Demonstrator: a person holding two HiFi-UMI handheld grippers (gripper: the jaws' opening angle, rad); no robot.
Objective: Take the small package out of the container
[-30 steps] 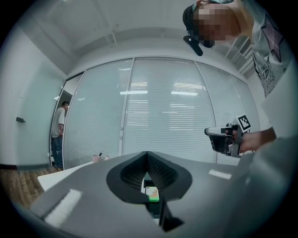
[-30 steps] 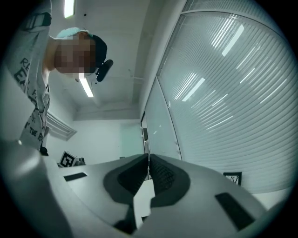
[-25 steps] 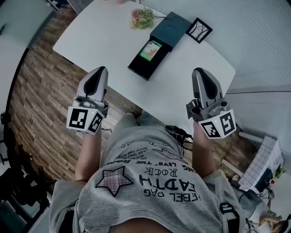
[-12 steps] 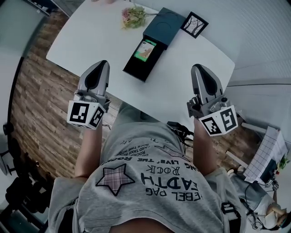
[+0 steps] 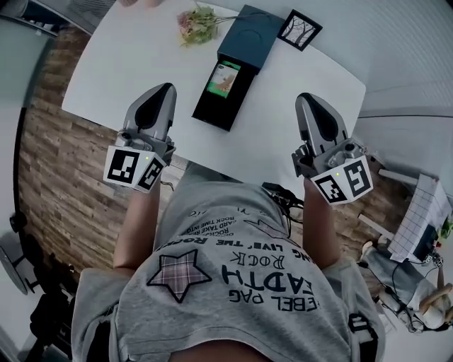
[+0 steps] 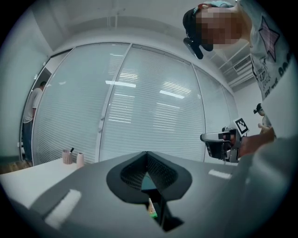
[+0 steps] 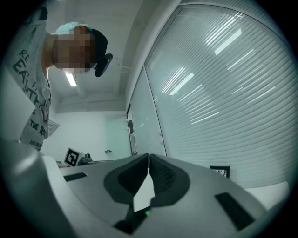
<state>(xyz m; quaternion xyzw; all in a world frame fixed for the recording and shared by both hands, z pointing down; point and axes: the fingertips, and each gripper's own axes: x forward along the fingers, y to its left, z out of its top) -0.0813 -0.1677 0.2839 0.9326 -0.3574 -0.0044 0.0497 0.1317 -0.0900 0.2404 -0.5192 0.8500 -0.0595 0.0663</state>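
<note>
Small package (image 5: 225,76) lay flat in the dark container (image 5: 214,107) on the white table (image 5: 127,56), with nothing else visible inside. Left gripper (image 5: 167,89) and right gripper (image 5: 303,98) hung well short of it, both pinched shut and empty. The risk looked clear: a shallow pinch could skid the flat package or shove the container toward the flowers (image 5: 198,18).

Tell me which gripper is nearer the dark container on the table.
Left. The left gripper sits just off the container's left side, beside its open end; the right gripper is farther away on its right, with bare table between.
</note>
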